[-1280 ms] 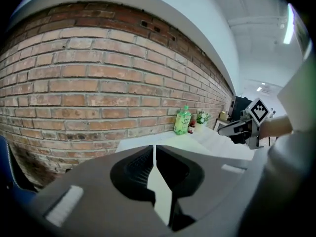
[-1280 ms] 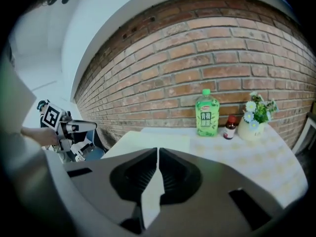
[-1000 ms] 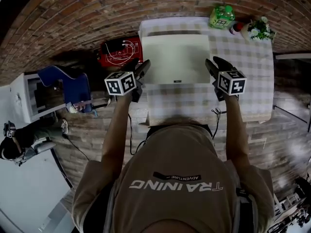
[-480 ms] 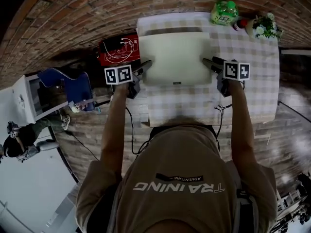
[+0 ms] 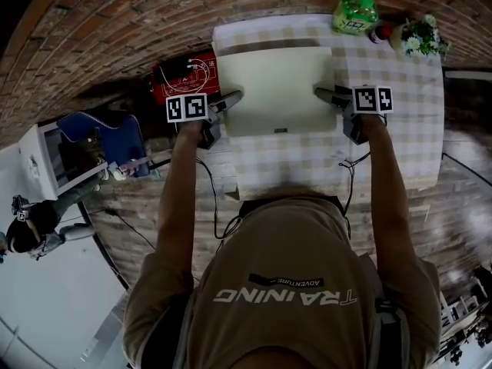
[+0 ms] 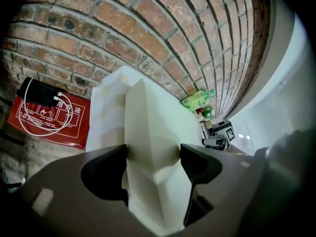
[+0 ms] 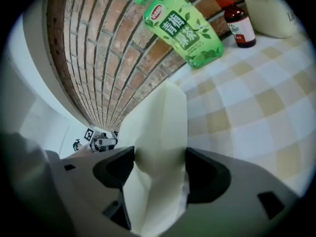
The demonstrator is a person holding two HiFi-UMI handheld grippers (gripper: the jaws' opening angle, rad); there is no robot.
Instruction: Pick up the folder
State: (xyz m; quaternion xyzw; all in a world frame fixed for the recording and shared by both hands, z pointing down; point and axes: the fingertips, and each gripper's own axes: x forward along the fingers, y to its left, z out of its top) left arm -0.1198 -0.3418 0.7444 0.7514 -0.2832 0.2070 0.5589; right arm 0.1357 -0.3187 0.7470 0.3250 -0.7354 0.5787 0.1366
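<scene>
The cream folder [image 5: 277, 91] lies flat on the checked worktop [image 5: 407, 129]. The left gripper [image 5: 231, 98] and the right gripper [image 5: 324, 94] flank it. Their fingers have just been opening and stand wide, each pair straddling one side edge of the folder without pinching it. This looks like the grasp step: next, both should close on the edges together, then lift level.

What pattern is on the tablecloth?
Checks: the tablecloth has pale yellow and white squares, clearest in the right gripper view.
</scene>
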